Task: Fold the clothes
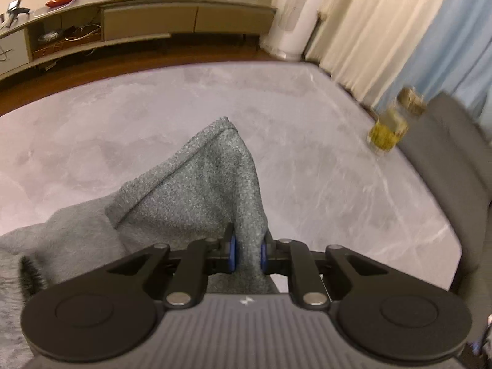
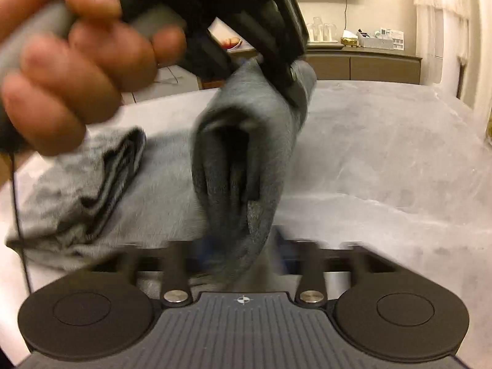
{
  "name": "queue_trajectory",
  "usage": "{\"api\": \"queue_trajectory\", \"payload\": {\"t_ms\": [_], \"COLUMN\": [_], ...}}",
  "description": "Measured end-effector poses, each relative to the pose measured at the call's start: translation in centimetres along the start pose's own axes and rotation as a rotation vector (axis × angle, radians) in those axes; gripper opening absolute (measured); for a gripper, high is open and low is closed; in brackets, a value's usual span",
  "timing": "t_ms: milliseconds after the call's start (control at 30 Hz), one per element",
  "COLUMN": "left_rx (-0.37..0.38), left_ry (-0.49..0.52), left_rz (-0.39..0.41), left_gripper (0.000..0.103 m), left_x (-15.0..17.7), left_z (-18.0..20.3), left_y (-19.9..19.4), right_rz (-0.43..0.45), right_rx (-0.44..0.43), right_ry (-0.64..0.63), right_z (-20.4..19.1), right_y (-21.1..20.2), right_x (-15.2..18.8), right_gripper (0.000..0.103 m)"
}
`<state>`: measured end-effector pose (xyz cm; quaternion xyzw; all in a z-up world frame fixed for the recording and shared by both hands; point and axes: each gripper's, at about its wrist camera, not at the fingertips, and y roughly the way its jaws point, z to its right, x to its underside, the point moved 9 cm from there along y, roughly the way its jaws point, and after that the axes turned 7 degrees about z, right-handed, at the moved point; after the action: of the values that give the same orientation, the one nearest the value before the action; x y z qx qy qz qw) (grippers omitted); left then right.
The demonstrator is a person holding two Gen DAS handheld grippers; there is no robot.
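The left claw (image 1: 247,253) is clamped on a bunched fold of a grey knit garment (image 1: 196,184), its blue pads (image 1: 232,253) pressing the cloth from both sides. From the pinch the fabric rises to a peak with a stitched hem along one edge, then slopes down to the left, where the rest of it lies spread on the pale marbled tabletop (image 1: 307,141). A glass jar with yellow-green contents (image 1: 388,129) stands near the tabletop's far right edge, blurred, beside a grey sofa (image 1: 446,166). A long low cabinet (image 1: 147,21) runs along the wall beyond.

In the right wrist view, the right claw (image 2: 243,255) is smeared by motion; garment cloth (image 2: 240,166) runs down between its fingers, but I cannot tell whether they are pressed onto it. Above, the person's left hand (image 2: 77,70) grips the other device, whose tip holds the lifted end of the same garment. Its remainder lies crumpled on the tabletop (image 2: 384,153) at left.
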<state>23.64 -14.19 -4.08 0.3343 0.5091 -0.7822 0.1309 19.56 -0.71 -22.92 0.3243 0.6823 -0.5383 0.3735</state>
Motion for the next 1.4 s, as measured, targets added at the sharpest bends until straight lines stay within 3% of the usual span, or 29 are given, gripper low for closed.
{"api": "queue_trajectory", "payload": {"t_ms": [67, 133, 233, 267, 300, 333, 400, 433, 467, 533, 633, 733, 800, 1033, 1100, 1167, 1233, 1267, 1300, 1333, 1367, 1400], "left_rx": [0.031, 0.075, 0.082, 0.046, 0.007, -0.032, -0.162, -0.184, -0.152, -0.081, 0.006, 0.096, 0.141, 0.157, 0.143, 0.132, 0.111, 0.103, 0.086, 0.075, 0.064, 0.039], "left_ry": [-0.052, -0.117, -0.227, -0.253, -0.288, -0.323, -0.415, -0.428, -0.455, -0.507, -0.574, -0.429, -0.396, -0.481, -0.488, -0.490, -0.489, -0.487, -0.488, -0.487, -0.485, -0.481], "left_rz": [0.065, 0.162, 0.319, 0.362, 0.357, 0.349, 0.240, 0.220, 0.227, 0.245, 0.250, 0.204, 0.209, 0.237, 0.248, 0.250, 0.246, 0.244, 0.241, 0.242, 0.244, 0.254], "left_gripper": [0.013, 0.013, 0.013, 0.014, 0.017, 0.024, 0.028, 0.029, 0.030, 0.037, 0.036, 0.037, 0.040, 0.041, 0.041, 0.043, 0.047, 0.047, 0.048, 0.050, 0.051, 0.058], "left_x": [-0.8, -1.7, -0.6, 0.2, 2.1, 4.1, 8.8, 10.4, 11.5, 13.2, 13.7, 13.0, 12.5, 12.2, 11.9, 11.8, 11.5, 11.5, 11.4, 11.7, 11.9, 12.0], "left_z": [-2.0, -5.7, -13.3, -16.5, -19.6, -22.7, -27.9, -29.3, -29.8, -30.5, -29.9, -25.1, -23.2, -23.4, -22.8, -22.4, -22.3, -22.3, -22.1, -22.2, -22.2, -22.4], "left_y": [-3.1, -8.2, -15.8, -17.7, -17.8, -18.0, -15.8, -15.2, -14.9, -14.3, -12.7, -11.5, -11.1, -10.2, -10.1, -10.0, -10.1, -10.1, -10.1, -10.5, -10.9, -11.4], "right_rz": [0.078, 0.199, 0.347, 0.370, 0.391, 0.375, 0.288, 0.244, 0.199, 0.195, 0.177, 0.147, 0.127, 0.057, 0.152, 0.216, 0.184, 0.167, 0.113, 0.077, 0.044, 0.064], "right_rx": [0.029, 0.042, -0.007, -0.037, -0.068, -0.099, -0.120, -0.118, -0.116, -0.093, -0.069, 0.027, 0.091, 0.313, 0.181, 0.028, -0.069, -0.117, -0.106, -0.078, -0.048, -0.042], "right_ry": [-0.112, -0.281, -0.524, -0.593, -0.662, -0.739, -0.835, -0.870, -0.906, -0.964, -1.013, -0.967, -0.935, -0.816, -0.759, -0.734, -0.785, -0.811, -0.857, -0.866, -0.873, -0.851], "right_z": [-1.2, -4.2, -11.1, -13.6, -16.1, -18.3, -21.0, -21.9, -22.8, -23.3, -23.1, -19.0, -16.2, -6.5, -10.3, -14.4, -17.5, -19.0, -19.4, -19.0, -18.6, -18.4], "right_y": [-0.5, -2.2, -4.3, -4.3, -4.2, -3.5, -0.2, 1.6, 3.5, 4.3, 5.3, 4.1, 3.2, -0.2, -2.7, -4.9, -3.7, -3.2, -1.5, -0.1, 1.3, 0.6], "right_x": [-0.6, -1.5, -2.7, -2.5, -2.3, -1.4, 0.7, 1.8, 2.8, 4.1, 4.3, 2.6, 1.5, -2.1, -2.6, -2.5, -1.4, -0.7, 0.1, 0.2, 0.3, -0.3], "right_gripper": [0.018, 0.018, 0.018, 0.018, 0.018, 0.018, 0.019, 0.019, 0.019, 0.020, 0.020, 0.020, 0.020, 0.023, 0.031, 0.067, 0.073, 0.070, 0.060, 0.017, 0.017, 0.017]}}
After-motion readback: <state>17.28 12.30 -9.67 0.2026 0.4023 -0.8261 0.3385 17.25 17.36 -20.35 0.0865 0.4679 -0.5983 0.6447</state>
